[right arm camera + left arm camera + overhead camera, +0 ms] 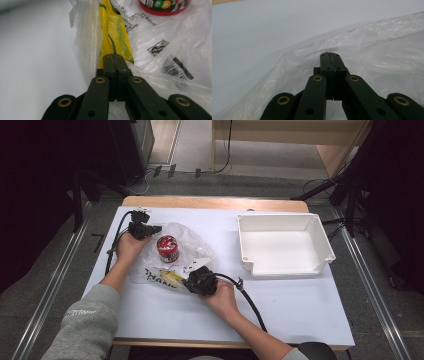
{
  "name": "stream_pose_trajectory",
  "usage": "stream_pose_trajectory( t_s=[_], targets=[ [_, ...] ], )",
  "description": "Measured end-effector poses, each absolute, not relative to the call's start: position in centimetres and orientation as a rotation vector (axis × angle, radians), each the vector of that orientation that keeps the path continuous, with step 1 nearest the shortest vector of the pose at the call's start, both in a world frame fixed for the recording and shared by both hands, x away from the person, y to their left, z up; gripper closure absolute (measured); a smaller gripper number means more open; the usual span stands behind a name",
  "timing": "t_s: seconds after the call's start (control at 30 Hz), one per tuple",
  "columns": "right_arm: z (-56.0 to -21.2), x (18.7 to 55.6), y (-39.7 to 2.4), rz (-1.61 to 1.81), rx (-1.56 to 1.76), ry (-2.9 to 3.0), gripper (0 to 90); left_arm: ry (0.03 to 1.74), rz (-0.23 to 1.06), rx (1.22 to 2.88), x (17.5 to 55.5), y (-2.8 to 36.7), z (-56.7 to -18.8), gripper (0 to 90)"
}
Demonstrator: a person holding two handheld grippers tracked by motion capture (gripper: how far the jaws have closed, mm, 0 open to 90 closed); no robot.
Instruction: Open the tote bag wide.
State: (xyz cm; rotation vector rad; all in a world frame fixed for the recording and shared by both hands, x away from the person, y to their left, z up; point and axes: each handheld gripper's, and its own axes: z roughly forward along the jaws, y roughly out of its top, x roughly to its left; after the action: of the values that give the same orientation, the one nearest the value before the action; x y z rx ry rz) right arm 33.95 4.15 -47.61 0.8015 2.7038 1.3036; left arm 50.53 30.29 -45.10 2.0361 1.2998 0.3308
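Left tongs point(328, 55) fully closed, pinching the far-left edge of the clear plastic bag point(192, 242). Right tongs point(113, 57) fully closed, clamped on the bag's near edge beside a yellow strip point(113, 32). Bag lies mid-left on the table point(300, 300), red can point(168, 248) inside.

- Bag point(187, 251): black capitals along its near edge, beside the can point(168, 248), starting "THAN"; the rest is hidden.
- Bag, right gripper view: fine black print and a small square emblem below the can, too small to read.
- Can label: illegible.
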Motion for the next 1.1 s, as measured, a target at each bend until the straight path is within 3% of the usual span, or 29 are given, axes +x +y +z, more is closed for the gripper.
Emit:
stream_pose_trajectory(
  t_s=[0.73, 0.97, 1.1],
  targets=[
    [-46.3, 35.7, 3.7, 1.325, 0.875, 2.644, 90.0, 1.194, 0.253, 2.039, 48.5, 29.5, -41.6, 90.0],
    [-45.6, 36.2, 3.4, 1.349, 0.894, 2.615, 86.2, 1.176, 0.204, 2.047, 47.7, 29.4, -40.6, 88.1],
    [-45.3, 36.7, 3.1, 1.358, 0.907, 2.628, 79.8, 1.158, 0.191, 2.062, 47.1, 29.4, -39.8, 84.5]
  ],
)
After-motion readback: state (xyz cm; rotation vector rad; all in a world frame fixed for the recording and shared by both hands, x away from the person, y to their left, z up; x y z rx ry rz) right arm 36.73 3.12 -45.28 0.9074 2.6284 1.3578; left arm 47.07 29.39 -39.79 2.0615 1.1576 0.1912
